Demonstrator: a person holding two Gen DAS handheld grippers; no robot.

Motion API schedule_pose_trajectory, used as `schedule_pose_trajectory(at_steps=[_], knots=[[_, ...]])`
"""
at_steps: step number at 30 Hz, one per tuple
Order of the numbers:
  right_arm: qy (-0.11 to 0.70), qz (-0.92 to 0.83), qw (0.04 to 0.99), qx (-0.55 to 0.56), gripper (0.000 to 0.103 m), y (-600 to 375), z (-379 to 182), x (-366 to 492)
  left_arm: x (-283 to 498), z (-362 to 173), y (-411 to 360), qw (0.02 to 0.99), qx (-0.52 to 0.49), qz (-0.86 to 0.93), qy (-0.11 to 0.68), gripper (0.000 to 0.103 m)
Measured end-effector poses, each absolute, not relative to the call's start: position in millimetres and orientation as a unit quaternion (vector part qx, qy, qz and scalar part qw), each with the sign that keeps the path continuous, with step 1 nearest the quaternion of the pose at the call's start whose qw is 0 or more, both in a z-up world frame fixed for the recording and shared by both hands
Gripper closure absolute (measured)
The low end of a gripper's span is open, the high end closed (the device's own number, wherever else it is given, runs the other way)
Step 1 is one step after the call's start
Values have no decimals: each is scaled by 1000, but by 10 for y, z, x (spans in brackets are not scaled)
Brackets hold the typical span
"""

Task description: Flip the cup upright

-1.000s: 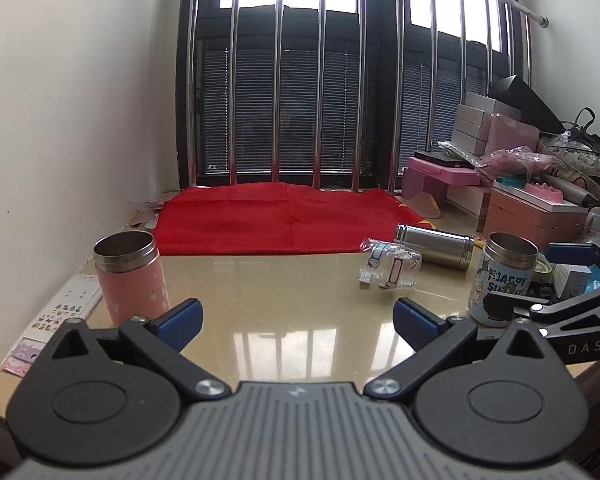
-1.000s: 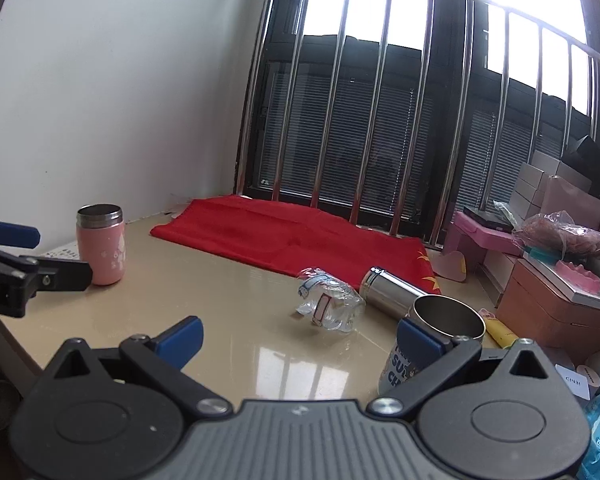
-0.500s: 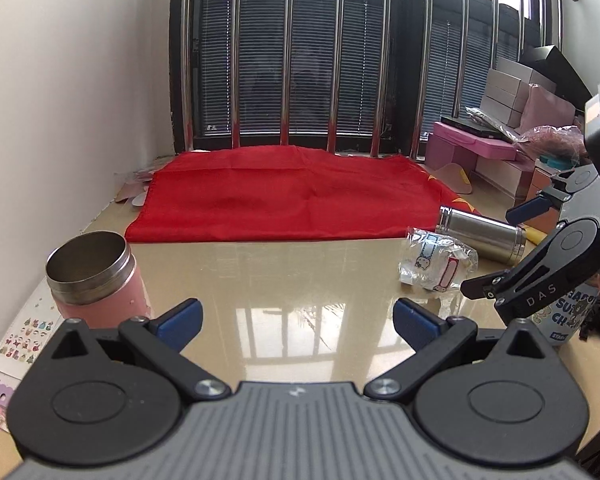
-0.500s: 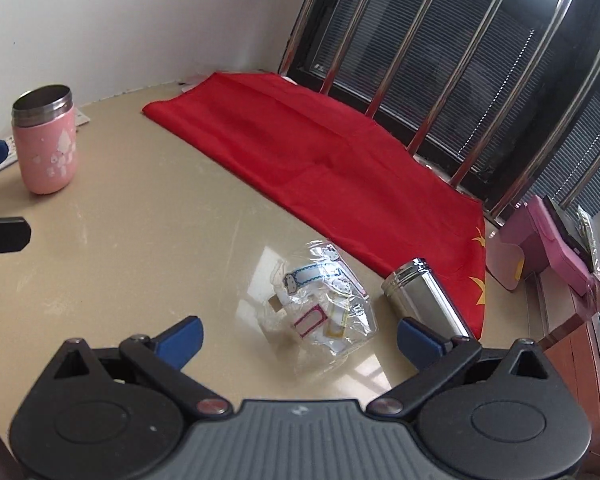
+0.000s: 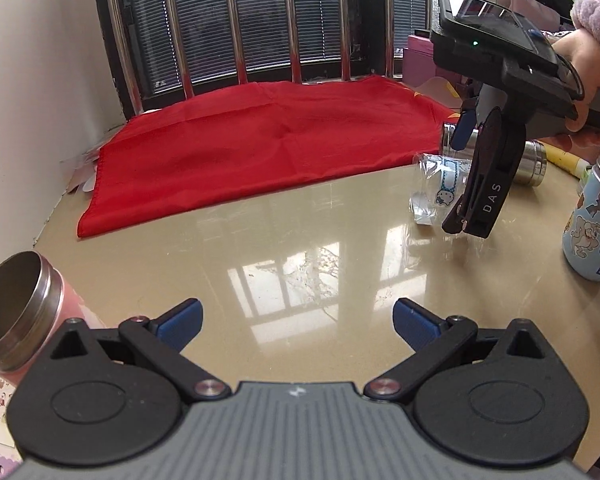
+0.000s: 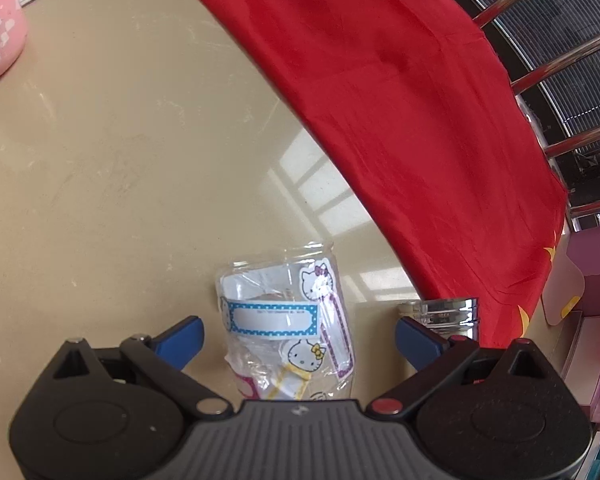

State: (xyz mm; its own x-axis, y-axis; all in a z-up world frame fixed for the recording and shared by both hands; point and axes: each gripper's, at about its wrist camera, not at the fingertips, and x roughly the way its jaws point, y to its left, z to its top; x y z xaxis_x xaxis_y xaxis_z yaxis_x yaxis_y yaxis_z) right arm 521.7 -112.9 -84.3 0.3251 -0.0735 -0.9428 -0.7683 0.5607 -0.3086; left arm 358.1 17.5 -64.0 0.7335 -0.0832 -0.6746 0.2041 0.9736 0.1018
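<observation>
A clear plastic cup with Hello Kitty stickers (image 6: 288,324) lies on its side on the beige table; it also shows in the left wrist view (image 5: 436,192). My right gripper (image 6: 298,334) is open and points down over it, one finger on each side, not touching as far as I can see. In the left wrist view the right gripper (image 5: 466,184) hangs over the cup. My left gripper (image 5: 296,320) is open and empty, low over the table's near left part.
A steel flask (image 6: 448,312) lies on its side just right of the cup. A pink steel-rimmed cup (image 5: 16,312) stands upright at the left. A blue cartoon cup (image 5: 596,228) stands at the right. A red cloth (image 5: 268,140) covers the back of the table (image 5: 300,240).
My right gripper has swung forward and tipped down over the clear cup, which now lies between its fingers. My left gripper has moved closer to the table and tilted down.
</observation>
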Motion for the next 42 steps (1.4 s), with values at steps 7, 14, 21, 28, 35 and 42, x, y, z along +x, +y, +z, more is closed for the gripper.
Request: schedule_pose_trajectory(at_steps=[7, 14, 21, 28, 35, 42], knots=[[516, 276, 714, -384, 41, -1179, -829, 5158, 3480, -603, 246, 930, 62, -75, 354, 0], [445, 349, 716, -409, 41, -1025, -348, 4296, 3171, -477, 365, 930, 82, -59, 354, 0], [416, 422, 652, -473, 41, -680, -540, 3365, 2671, -461, 538, 928, 86, -38, 361, 0], [420, 432, 622, -500, 36, -506, -729, 3112, 2336, -452, 611, 926, 84, -33, 367, 0], [409, 430, 665, -454, 4, -650, -545, 3024, 2178, -380, 564, 930, 82, -33, 357, 0], [360, 377, 796, -307, 2, -1418, -58, 2764, 2137, -351, 395, 930, 83, -42, 357, 0]])
